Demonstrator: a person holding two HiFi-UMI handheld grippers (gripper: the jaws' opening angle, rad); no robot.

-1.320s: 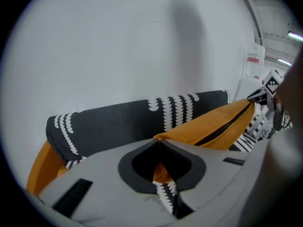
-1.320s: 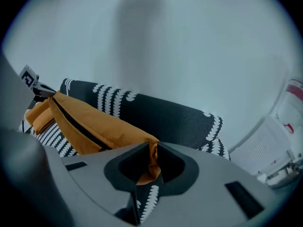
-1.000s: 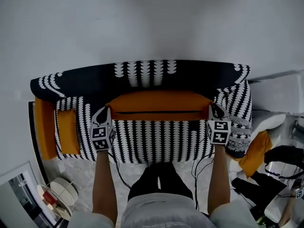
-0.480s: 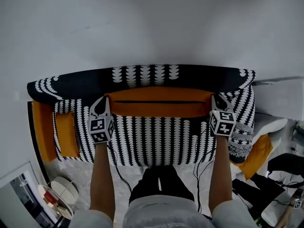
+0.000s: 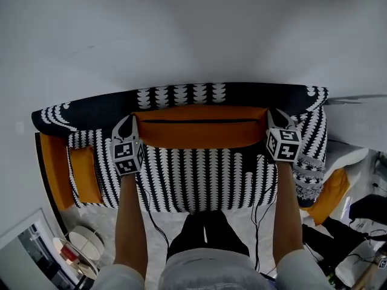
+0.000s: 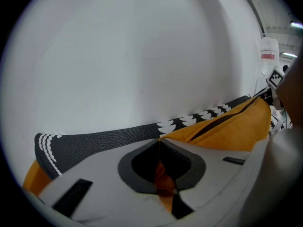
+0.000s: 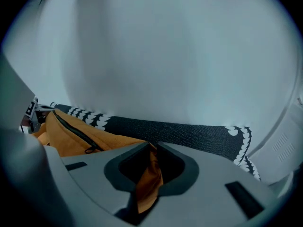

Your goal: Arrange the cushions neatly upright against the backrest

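Observation:
A long orange cushion (image 5: 199,127) with a dark zip stands on edge against the black-and-white patterned backrest (image 5: 181,94) of the sofa. My left gripper (image 5: 129,125) is shut on the cushion's left corner, and orange fabric (image 6: 163,174) shows pinched between its jaws. My right gripper (image 5: 275,118) is shut on the right corner, with a fold of the orange cushion (image 7: 149,174) between its jaws. The orange cushion (image 6: 227,126) and its zip (image 7: 71,129) show in both gripper views, with the backrest (image 7: 189,134) just behind.
A second orange cushion (image 5: 86,174) lies flat at the sofa's left end beside the orange armrest (image 5: 53,165). Another orange cushion (image 5: 331,192) lies off the sofa's right end among clutter. A white wall (image 5: 193,29) rises behind. Cables (image 5: 257,222) hang by the person's legs.
Both grippers have carried the long orange cushion farther back and stood it against the backrest. The grip on both corners is unchanged.

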